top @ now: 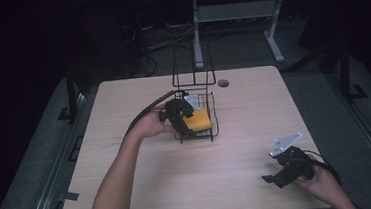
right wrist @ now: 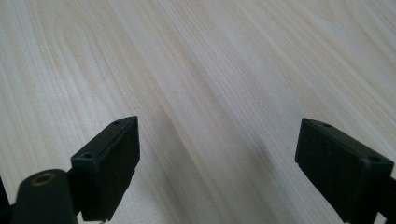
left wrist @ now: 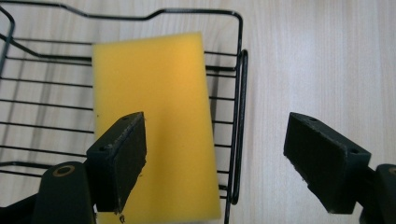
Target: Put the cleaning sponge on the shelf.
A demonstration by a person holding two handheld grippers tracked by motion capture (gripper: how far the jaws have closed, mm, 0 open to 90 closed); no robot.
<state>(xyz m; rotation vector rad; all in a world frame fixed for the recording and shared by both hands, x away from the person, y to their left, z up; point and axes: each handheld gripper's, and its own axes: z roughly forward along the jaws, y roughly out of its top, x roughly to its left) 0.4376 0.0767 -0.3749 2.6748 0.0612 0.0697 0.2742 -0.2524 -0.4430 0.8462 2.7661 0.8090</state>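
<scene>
A yellow sponge (top: pixel 198 119) (left wrist: pixel 156 121) lies flat inside a black wire basket (top: pixel 213 113) (left wrist: pixel 239 93) at the middle of the table. My left gripper (top: pixel 181 121) (left wrist: pixel 215 158) hovers over the basket's near left side, open, with nothing between its jaws; one jaw hangs above the sponge, the other past the basket's rim above bare wood. My right gripper (top: pixel 274 177) (right wrist: pixel 217 163) stands open near the table's front right corner, above bare wood.
The light wooden table (top: pixel 255 129) has a round cable hole (top: pixel 223 83) at the back. The basket's tall wire handle (top: pixel 192 66) rises at its far side. Beyond the table stand desk legs (top: pixel 197 33) and cables on a dark floor.
</scene>
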